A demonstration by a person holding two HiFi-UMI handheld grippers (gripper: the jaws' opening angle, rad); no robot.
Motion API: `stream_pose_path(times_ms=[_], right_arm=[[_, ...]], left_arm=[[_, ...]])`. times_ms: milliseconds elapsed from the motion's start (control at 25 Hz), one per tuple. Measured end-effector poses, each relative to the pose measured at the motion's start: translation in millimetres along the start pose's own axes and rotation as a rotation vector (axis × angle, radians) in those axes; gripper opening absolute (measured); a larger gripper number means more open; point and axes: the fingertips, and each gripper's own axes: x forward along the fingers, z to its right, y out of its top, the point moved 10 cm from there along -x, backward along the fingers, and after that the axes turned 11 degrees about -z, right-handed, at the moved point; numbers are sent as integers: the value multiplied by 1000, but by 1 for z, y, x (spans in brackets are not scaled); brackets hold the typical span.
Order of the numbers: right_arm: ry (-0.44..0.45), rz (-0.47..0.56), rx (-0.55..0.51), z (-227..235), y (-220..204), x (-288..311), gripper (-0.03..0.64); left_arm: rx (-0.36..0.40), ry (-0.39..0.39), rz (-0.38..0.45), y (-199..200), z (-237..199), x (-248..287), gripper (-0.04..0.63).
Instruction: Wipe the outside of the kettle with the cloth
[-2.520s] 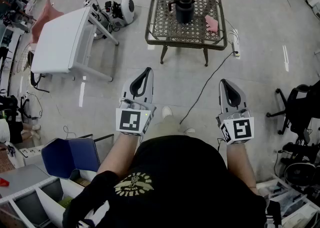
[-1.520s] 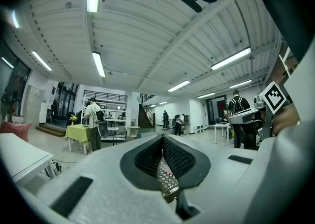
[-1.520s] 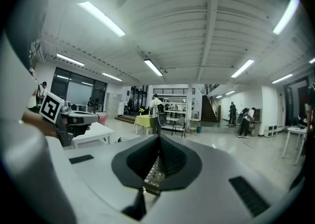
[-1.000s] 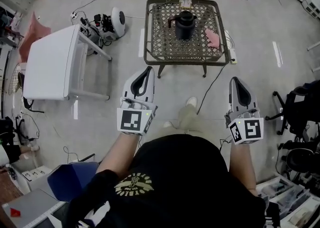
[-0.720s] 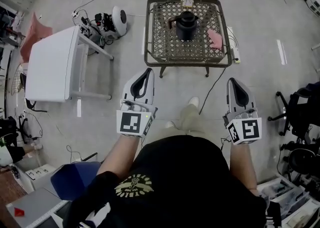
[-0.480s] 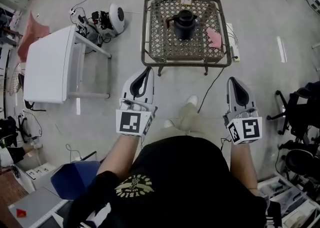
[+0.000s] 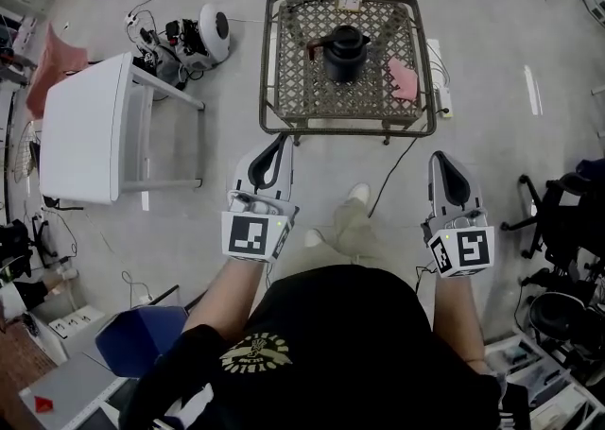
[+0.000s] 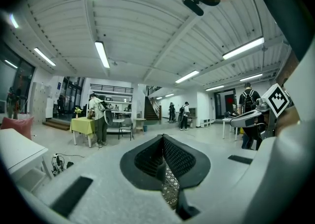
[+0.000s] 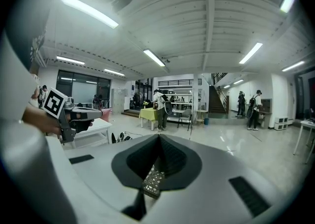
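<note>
Wiping not yet begun. Black kettle at upper centre on lattice table, pink cloth just right, untouched. Left gripper and right gripper mid-frame, clamped together, empty, well apart from table.

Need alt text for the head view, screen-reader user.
Seen from above, a person holds out the left gripper and right gripper, both shut and empty. Ahead stands a lattice table carrying a black kettle and a pink cloth.
</note>
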Motion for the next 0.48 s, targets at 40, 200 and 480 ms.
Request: stream_pose_path(times_ms=[40, 200, 480], right_arm=[[3, -2, -3, 4, 1, 5, 11], [13, 0, -3, 21, 8, 25, 11], [40, 1, -9, 53, 17, 55, 11]], left_arm=[[-1, -1, -5, 0, -1, 6, 8], [1, 2, -15, 4, -3, 30, 8], [10, 22, -23, 16, -2, 69, 8]])
